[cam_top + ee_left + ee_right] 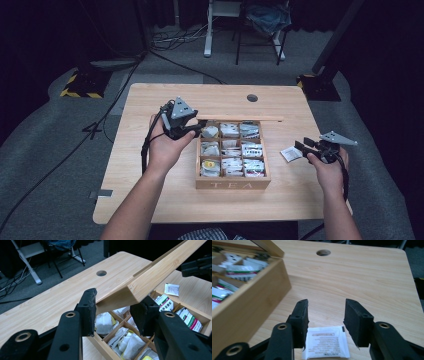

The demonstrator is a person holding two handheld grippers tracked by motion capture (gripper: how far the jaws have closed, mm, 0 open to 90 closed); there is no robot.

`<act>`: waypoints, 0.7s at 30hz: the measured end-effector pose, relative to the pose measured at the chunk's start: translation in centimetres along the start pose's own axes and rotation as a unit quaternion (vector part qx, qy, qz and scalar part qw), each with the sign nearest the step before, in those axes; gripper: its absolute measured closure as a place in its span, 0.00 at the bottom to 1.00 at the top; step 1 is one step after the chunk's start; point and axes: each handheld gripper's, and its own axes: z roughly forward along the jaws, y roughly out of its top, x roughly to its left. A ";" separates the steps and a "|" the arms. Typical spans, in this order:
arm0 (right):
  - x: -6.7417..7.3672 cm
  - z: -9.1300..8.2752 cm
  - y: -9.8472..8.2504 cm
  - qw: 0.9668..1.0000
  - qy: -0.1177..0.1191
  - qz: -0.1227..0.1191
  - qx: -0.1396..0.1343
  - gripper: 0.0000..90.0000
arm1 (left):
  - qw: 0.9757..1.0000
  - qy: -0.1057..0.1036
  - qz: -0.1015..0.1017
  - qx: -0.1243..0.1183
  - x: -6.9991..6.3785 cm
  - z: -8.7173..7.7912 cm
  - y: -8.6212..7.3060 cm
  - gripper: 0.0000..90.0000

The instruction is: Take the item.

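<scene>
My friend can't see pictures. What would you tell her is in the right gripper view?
The right gripper's two black jaws stand open over a white tea packet lying flat on the wooden table. At the left is the side of a wooden tea box with packets inside and its lid raised.

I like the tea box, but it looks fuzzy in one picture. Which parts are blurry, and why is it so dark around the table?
In the right gripper view the near wall of the tea box is soft and out of focus, while the white sachet under the tongs is sharper. In the left gripper view the lid is crisp. In the high view light falls on the table; the room behind is unlit.
</scene>
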 end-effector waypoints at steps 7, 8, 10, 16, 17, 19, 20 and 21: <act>1.0 -0.9 0.7 0.999 0.031 -0.008 0.003 0.59 | 1.000 0.001 0.002 0.001 -0.1 0.0 0.0 0.63; 1.4 -1.0 0.9 0.999 0.045 -0.009 0.004 0.59 | 1.000 0.000 0.004 0.002 -0.1 0.0 -0.1 0.63; 1.7 -1.1 1.1 0.998 0.053 -0.015 0.010 0.59 | 1.000 0.000 0.005 0.004 -0.1 -0.1 0.0 0.63; 2.7 -1.9 0.8 0.996 0.081 -0.029 0.024 0.59 | 1.000 0.003 0.010 0.005 -0.2 -0.1 -0.1 0.63; 2.7 -2.1 0.7 0.996 0.082 -0.037 0.027 0.59 | 1.000 0.003 0.009 0.005 -0.3 -0.1 -0.2 0.63; 3.0 -2.7 0.3 0.995 0.076 -0.047 0.035 0.59 | 1.000 0.001 0.005 0.005 -0.3 -0.1 -0.3 0.63; 3.2 -3.0 0.1 0.995 0.076 -0.048 0.036 0.59 | 1.000 0.000 0.002 0.004 -0.4 -0.1 -0.4 0.63; 3.2 -3.0 0.1 0.995 0.076 -0.048 0.036 0.59 | 1.000 0.000 0.002 0.004 -0.4 -0.1 -0.4 0.63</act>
